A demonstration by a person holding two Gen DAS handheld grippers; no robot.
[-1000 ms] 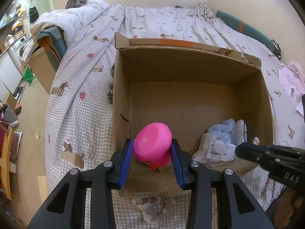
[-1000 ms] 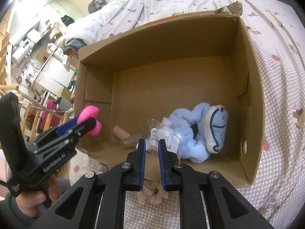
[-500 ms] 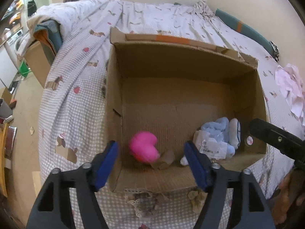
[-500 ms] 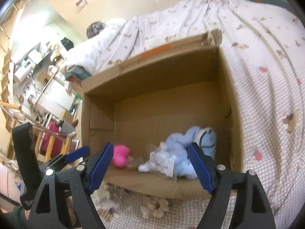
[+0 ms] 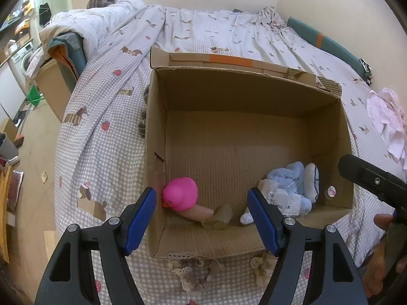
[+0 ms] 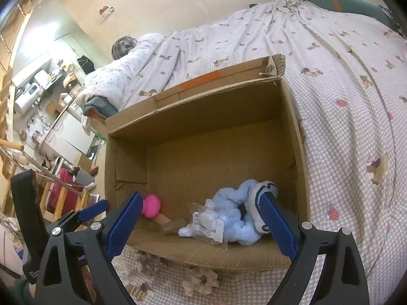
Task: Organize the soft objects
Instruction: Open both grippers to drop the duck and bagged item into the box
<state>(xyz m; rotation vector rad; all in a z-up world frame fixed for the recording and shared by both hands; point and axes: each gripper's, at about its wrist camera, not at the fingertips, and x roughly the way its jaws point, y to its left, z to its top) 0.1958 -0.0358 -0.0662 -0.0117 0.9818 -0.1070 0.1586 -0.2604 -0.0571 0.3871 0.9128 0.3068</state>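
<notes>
An open cardboard box [image 5: 244,94] [image 6: 203,117] stands on the bed. Inside it, a pink duck toy [image 5: 181,193] [image 6: 151,205] lies in the near left corner, partly on a beige piece. A light blue plush [image 5: 296,178] [image 6: 237,209] with a white bagged item [image 5: 279,199] [image 6: 209,226] lies at the near right. My left gripper [image 5: 202,222] is open and empty above the box's near edge. My right gripper [image 6: 201,225] is open and empty, also over the near edge.
The bed has a checked sheet [image 5: 106,117] with a rolled duvet [image 5: 89,23] at the far left. Pink cloth [image 5: 386,117] lies at the right. Lacy scrunchies [image 5: 193,272] lie in front of the box. The floor and furniture [image 6: 38,117] are on the left.
My left gripper opened and let the pink duck drop into the box. My right gripper opened too. Both pulled back and up from the box.
</notes>
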